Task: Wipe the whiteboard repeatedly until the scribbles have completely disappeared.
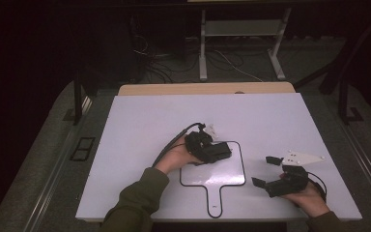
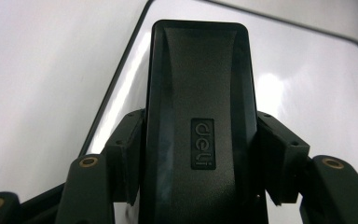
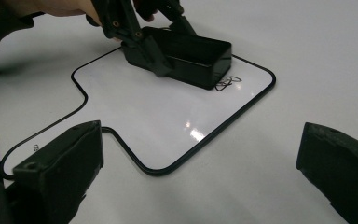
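The glossy black rectangular plastic box marked "deli" (image 2: pixel 198 126) is clamped by its long sides between the jaws of the left gripper (image 1: pixel 207 149), and it is held low over the upper left part of the white paddle-shaped board with the thin black rim (image 3: pixel 177 121); whether it is resting on the board cannot be told. A small tangle of wire paper clips (image 3: pixel 227 83) is seen on the board, just beside the box's far corner. The right gripper (image 1: pixel 270 173) is kept well apart at the right of the white desk (image 1: pixel 140 121), its jaws wide apart and nothing between them. Trouble is judged likeliest from the smooth sides: the box could be let slip or twist if the squeeze is eased. The clips could be swept off if the box is dragged. Open desk is left all round the board; the near edge is close to the board's handle.
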`<state>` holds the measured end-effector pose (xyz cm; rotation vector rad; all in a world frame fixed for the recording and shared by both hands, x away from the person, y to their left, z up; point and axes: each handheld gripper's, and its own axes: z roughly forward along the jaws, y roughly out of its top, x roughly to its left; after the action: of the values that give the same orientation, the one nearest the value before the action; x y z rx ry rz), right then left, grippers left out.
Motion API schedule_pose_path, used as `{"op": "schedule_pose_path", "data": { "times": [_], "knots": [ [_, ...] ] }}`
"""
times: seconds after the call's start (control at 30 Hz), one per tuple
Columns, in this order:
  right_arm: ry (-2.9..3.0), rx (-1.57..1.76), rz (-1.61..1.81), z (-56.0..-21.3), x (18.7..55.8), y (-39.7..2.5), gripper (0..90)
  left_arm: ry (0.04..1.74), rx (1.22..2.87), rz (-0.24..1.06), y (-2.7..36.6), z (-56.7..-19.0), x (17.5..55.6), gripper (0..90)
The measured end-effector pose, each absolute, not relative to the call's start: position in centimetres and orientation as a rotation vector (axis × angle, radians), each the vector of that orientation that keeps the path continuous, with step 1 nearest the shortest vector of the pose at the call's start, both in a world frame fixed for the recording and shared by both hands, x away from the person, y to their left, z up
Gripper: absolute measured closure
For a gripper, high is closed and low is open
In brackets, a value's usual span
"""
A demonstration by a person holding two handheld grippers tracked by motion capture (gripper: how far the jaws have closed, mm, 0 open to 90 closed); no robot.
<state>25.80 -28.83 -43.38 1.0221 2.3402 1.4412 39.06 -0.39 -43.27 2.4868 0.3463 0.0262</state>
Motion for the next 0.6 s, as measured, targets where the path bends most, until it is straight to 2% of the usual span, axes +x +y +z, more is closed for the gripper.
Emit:
{"op": "schedule_pose_path", "data": {
  "times": [0.6],
  "knots": [
    [2.344, 1.019, 1.444, -43.4, 25.8, -28.9, 0.0, 0.299, 2.509, 0.034, -4.6, -43.2, 40.4, 39.4]
  ]
}}
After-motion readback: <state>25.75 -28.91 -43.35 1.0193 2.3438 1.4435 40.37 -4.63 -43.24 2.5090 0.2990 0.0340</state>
